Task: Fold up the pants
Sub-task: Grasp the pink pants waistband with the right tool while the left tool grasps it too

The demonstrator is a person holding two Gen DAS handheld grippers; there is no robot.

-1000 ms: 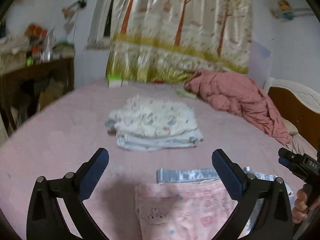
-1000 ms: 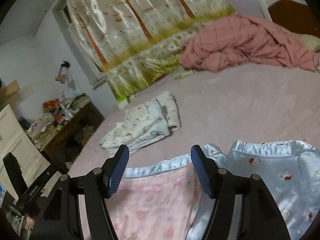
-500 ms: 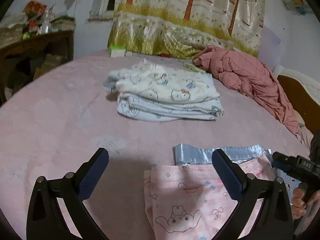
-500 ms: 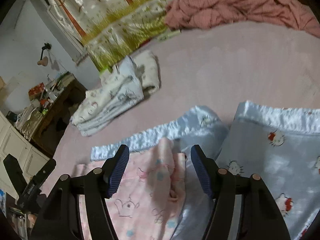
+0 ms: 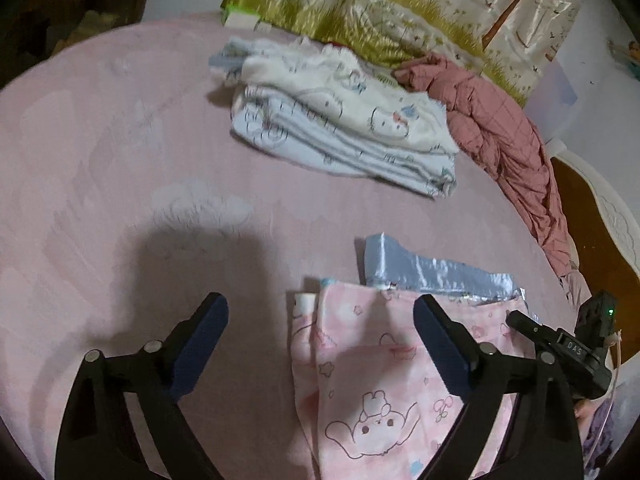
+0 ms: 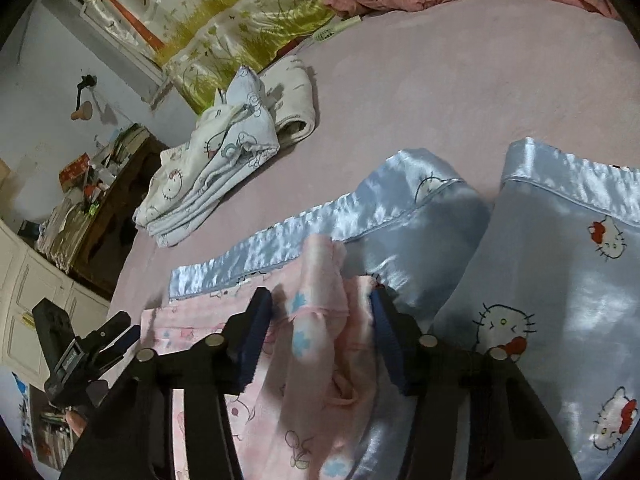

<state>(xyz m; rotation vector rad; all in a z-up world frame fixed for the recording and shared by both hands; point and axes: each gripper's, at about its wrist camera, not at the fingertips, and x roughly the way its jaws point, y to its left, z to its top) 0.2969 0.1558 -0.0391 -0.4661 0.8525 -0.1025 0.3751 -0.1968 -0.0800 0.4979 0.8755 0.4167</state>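
Note:
Pink cartoon-print pants (image 5: pixel 360 380) lie on the bed over a shiny blue satin garment (image 5: pixel 432 272). My left gripper (image 5: pixel 320 340) hangs low over the pants' left edge. Its jaws are closing, with that edge between them and neither pad touching the cloth. In the right wrist view, my right gripper (image 6: pixel 320 332) straddles a bunched corner of the pink pants (image 6: pixel 320 304). Its jaws are closing too, and a gap still shows on the left side. Each gripper appears in the other's view: the right gripper (image 5: pixel 560 344) and the left gripper (image 6: pixel 92 344).
A folded stack of white and blue clothes (image 5: pixel 340 128) sits further back on the pink bed (image 5: pixel 120 160). A rumpled pink quilt (image 5: pixel 500 140) lies at the back right beside the headboard (image 5: pixel 600 248). More blue Hello Kitty satin (image 6: pixel 560 280) spreads to the right. A cluttered desk (image 6: pixel 100 184) stands off the bed's left.
Both grippers have dropped towards the pink pants and tilted further down. Both pairs of jaws have narrowed, and the right one now has the bunched pink corner between its fingers.

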